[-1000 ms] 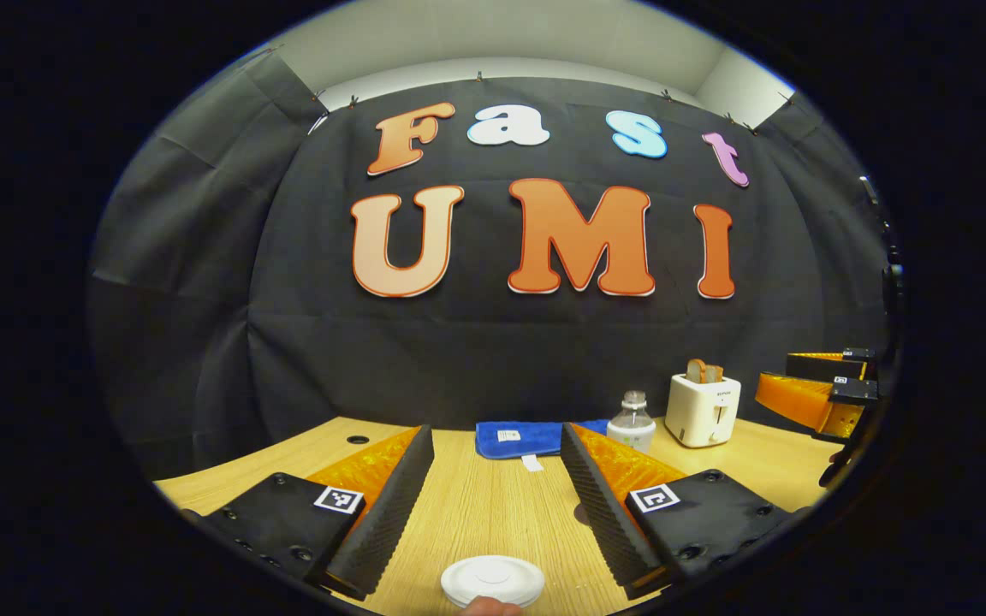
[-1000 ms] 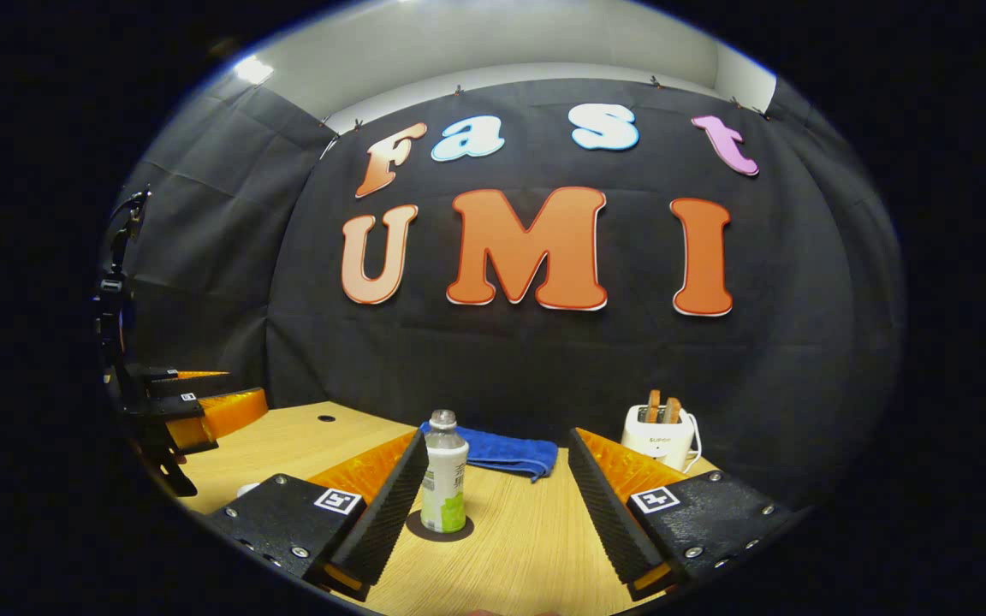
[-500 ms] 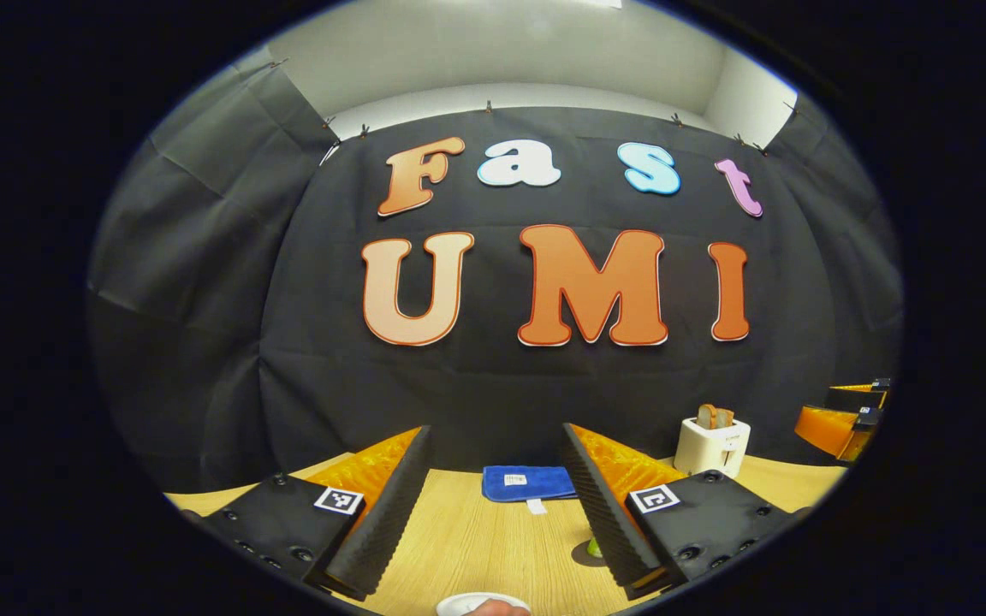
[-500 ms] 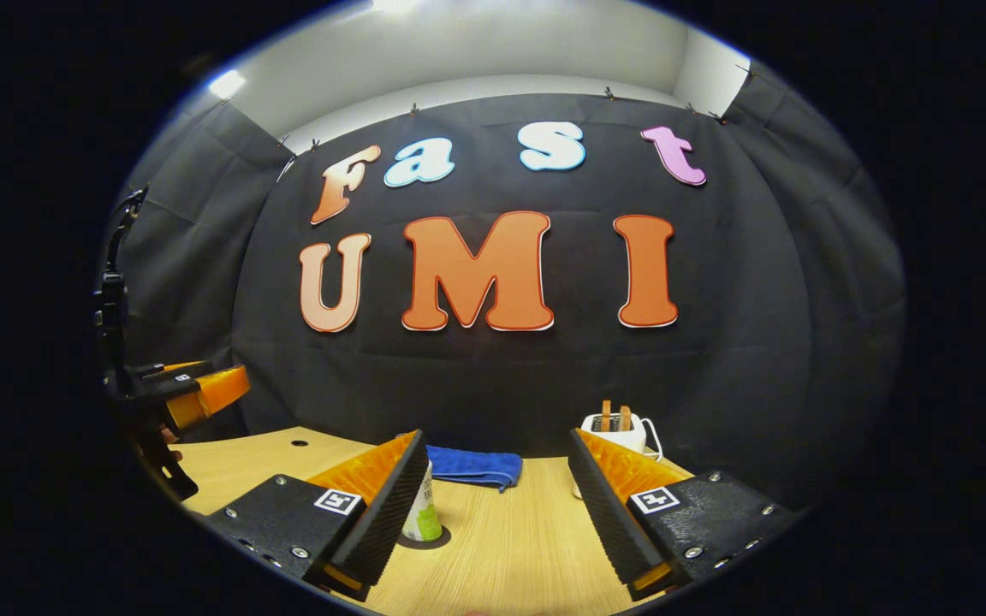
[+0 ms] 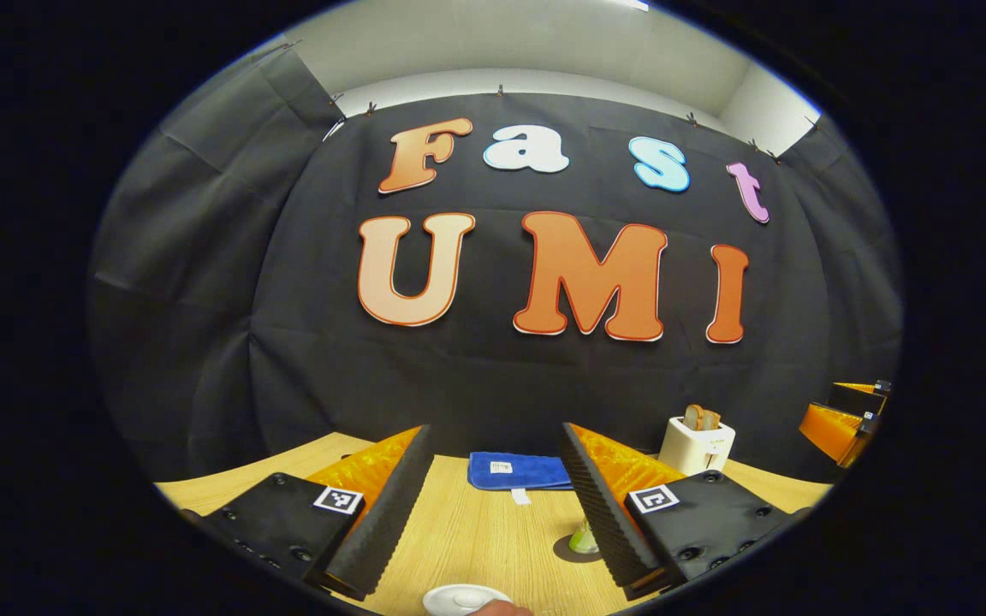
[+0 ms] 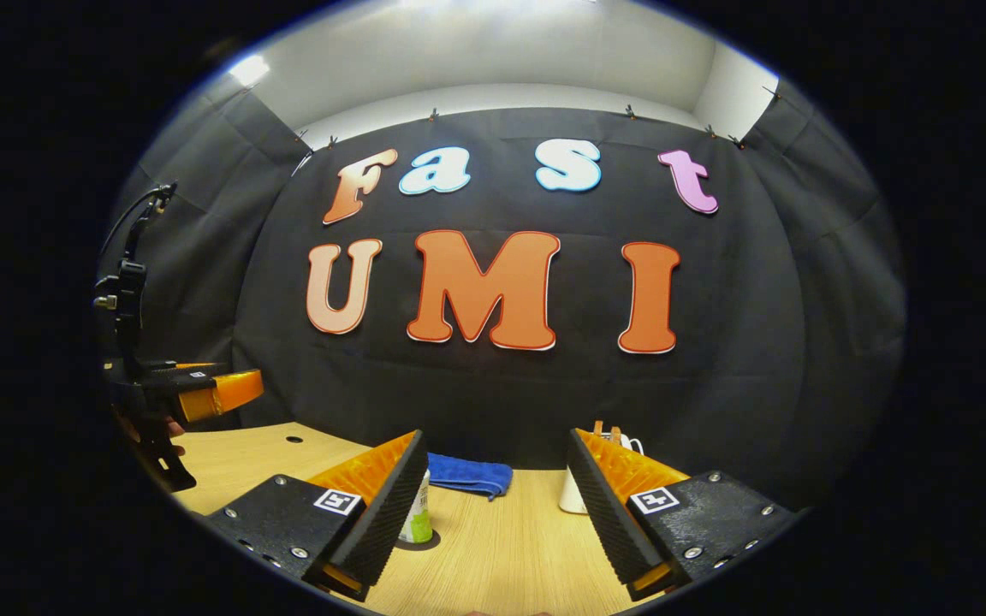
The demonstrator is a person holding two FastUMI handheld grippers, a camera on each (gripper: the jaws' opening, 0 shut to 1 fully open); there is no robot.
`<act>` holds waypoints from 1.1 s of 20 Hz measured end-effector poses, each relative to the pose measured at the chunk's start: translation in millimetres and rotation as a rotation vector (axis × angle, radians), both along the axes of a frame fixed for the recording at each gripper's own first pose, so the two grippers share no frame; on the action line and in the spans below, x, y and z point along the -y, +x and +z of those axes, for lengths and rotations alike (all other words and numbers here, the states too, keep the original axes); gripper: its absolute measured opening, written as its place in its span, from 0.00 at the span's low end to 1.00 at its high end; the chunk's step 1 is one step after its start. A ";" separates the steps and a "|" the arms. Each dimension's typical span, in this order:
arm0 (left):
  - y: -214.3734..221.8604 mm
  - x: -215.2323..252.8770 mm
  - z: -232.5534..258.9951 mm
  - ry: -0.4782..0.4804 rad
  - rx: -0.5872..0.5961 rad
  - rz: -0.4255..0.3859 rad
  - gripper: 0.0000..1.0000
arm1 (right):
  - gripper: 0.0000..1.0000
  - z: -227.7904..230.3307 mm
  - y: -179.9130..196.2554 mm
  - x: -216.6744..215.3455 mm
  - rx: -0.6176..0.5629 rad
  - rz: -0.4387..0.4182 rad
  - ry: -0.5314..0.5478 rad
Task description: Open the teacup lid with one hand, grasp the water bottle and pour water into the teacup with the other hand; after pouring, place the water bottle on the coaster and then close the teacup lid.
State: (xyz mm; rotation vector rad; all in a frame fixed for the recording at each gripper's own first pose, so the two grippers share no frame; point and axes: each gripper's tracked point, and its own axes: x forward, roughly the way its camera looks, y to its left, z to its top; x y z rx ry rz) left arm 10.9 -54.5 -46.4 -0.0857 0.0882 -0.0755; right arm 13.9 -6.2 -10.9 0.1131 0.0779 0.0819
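Both tools lifted back from table [image 5: 476,530], left tool [image 5: 497,505] and right tool [image 6: 493,505] released, bottle [image 6: 418,518] on coaster [image 6: 421,542].

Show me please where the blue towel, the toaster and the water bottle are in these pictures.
blue towel [image 5: 517,470], left gripper view, middle of the folded cloth.
toaster [image 5: 698,447], left gripper view, its white front face.
water bottle [image 6: 417,518], right gripper view, lower body beside the gripper finger.
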 end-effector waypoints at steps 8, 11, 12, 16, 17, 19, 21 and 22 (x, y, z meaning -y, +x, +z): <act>-5.7 7.5 -1.1 0.070 0.027 -0.026 0.95 | 0.98 -6.6 0.9 -6.6 -0.013 0.006 0.010; -5.6 11.7 -4.7 0.083 0.029 -0.037 0.97 | 0.98 -4.5 1.7 -7.9 0.001 0.005 0.009; -6.4 11.3 -4.4 0.088 0.030 -0.037 0.96 | 0.98 -4.3 1.1 -9.2 0.003 0.007 0.008; -5.7 13.0 -6.0 0.100 0.030 -0.040 0.95 | 0.98 -6.0 2.0 -15.2 -0.002 0.021 0.007; -5.6 13.3 -6.2 0.099 0.028 -0.039 0.95 | 0.98 -6.0 1.9 -16.4 -0.003 0.024 0.005; -5.3 14.7 -7.7 0.094 0.026 -0.042 0.95 | 0.98 -5.7 2.6 -17.4 -0.005 0.026 0.003; -5.6 15.4 -7.8 0.093 0.025 -0.045 0.95 | 0.98 -3.2 2.8 -18.9 -0.001 0.031 0.007; -5.3 15.8 -7.7 0.093 0.026 -0.046 0.95 | 0.98 -3.6 3.1 -19.0 -0.001 0.032 0.009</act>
